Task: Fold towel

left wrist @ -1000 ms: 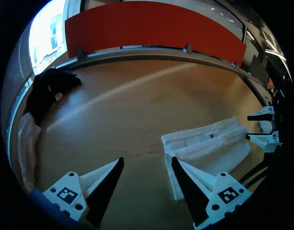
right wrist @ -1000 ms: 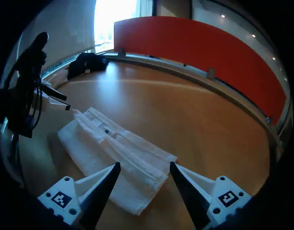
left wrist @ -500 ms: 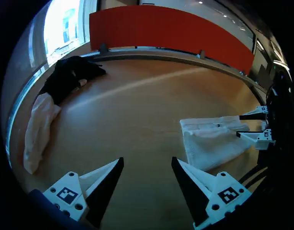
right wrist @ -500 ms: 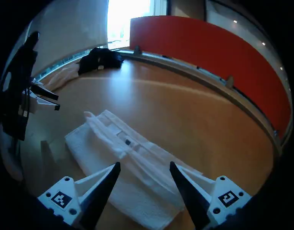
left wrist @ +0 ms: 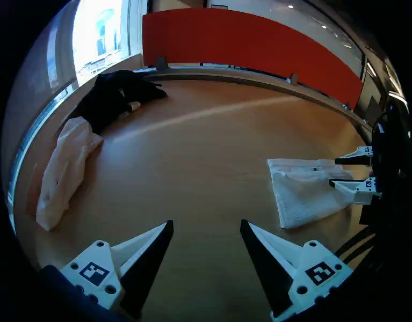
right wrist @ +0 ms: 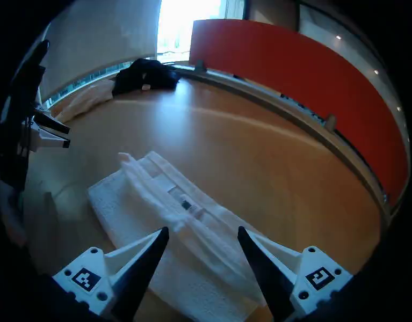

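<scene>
Wooden table [left wrist: 206, 145] bears the folded white towel [right wrist: 146, 204], lying just ahead of the right gripper [right wrist: 202, 229], fingers spread, empty. Left gripper [left wrist: 206, 222] spread wide too, well apart from towel.

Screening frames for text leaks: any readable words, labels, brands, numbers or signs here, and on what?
No text can be read in either view.
Sewn tag on the towel: a dark mark, too small to read.
Square black-and-white markers on the left claw and the right claw: coded patterns, no letters or digits.
Red panel behind the table: plain, no lettering.
</scene>
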